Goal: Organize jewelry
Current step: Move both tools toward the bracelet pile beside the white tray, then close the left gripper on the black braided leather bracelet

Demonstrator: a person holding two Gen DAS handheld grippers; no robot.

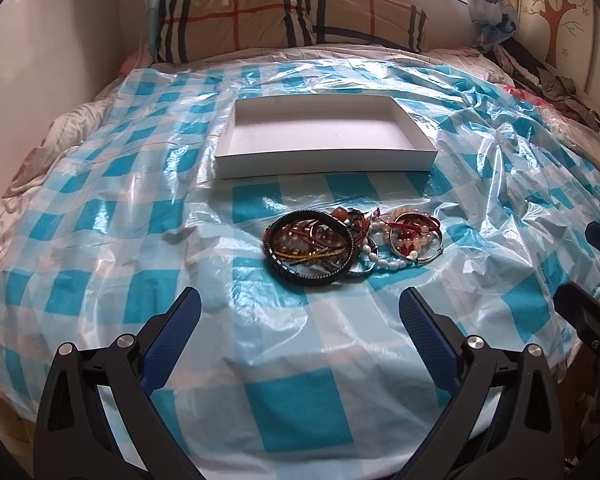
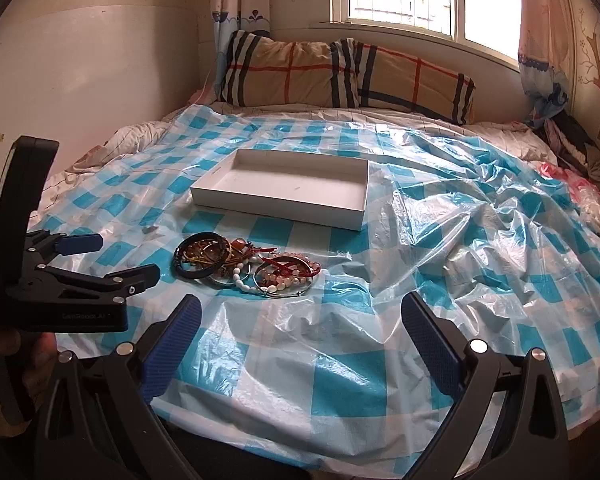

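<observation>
A pile of jewelry (image 1: pixel 340 244) lies on the blue-checked plastic sheet: a black bangle (image 1: pixel 308 246), a white bead string (image 1: pixel 380 258), a silver bangle with pink beads (image 1: pixel 416 240). An empty white box (image 1: pixel 324 136) sits just behind it. My left gripper (image 1: pixel 300 304) is open and empty, just in front of the pile. In the right wrist view the pile (image 2: pixel 248 266) lies ahead to the left, the box (image 2: pixel 284 188) behind it. My right gripper (image 2: pixel 300 312) is open and empty, a short way in front of the pile. The left gripper (image 2: pixel 120 256) shows at the left.
The plastic sheet (image 1: pixel 284 360) covers a bed and is crumpled on the right (image 2: pixel 480 220). Plaid pillows (image 2: pixel 340 72) lie at the head under a window. Clothes (image 2: pixel 572 148) are heaped at the far right. A wall (image 2: pixel 100 72) runs along the left.
</observation>
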